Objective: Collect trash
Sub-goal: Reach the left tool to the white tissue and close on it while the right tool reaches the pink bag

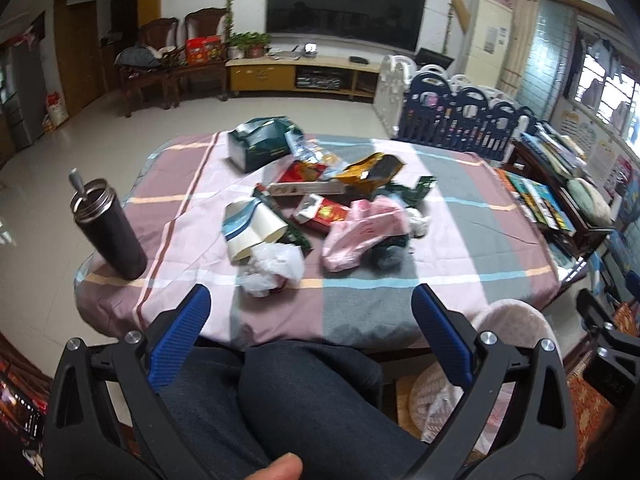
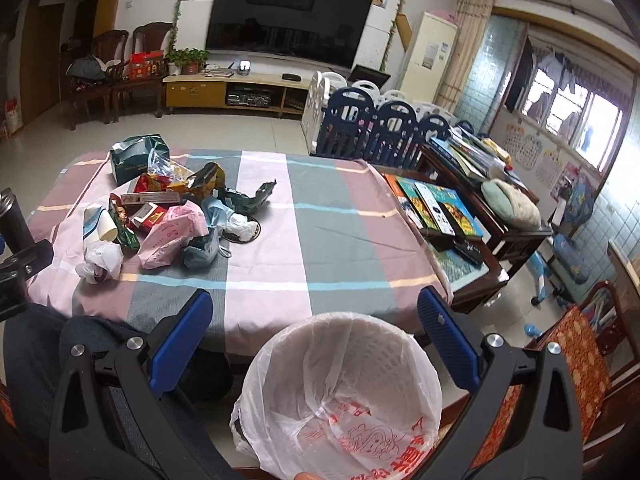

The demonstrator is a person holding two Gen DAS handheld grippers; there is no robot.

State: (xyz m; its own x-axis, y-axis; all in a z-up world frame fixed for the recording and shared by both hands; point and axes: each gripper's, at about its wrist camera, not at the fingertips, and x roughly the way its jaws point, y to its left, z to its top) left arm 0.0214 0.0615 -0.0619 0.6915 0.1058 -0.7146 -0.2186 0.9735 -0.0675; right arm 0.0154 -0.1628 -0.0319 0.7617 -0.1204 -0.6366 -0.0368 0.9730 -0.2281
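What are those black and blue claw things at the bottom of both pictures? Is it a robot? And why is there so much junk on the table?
No robot: a person holds one pair of tongs in each hand, with a camera on each. One picture looks out from the left tongs, the other from the right tongs. Both are open and hold nothing. On the checked tablecloth lies a pile of trash: a paper cup, a pink bag, a crumpled white bag and wrappers. A dark flask stands beside it. Below the right tongs waits a bin lined with plastic.
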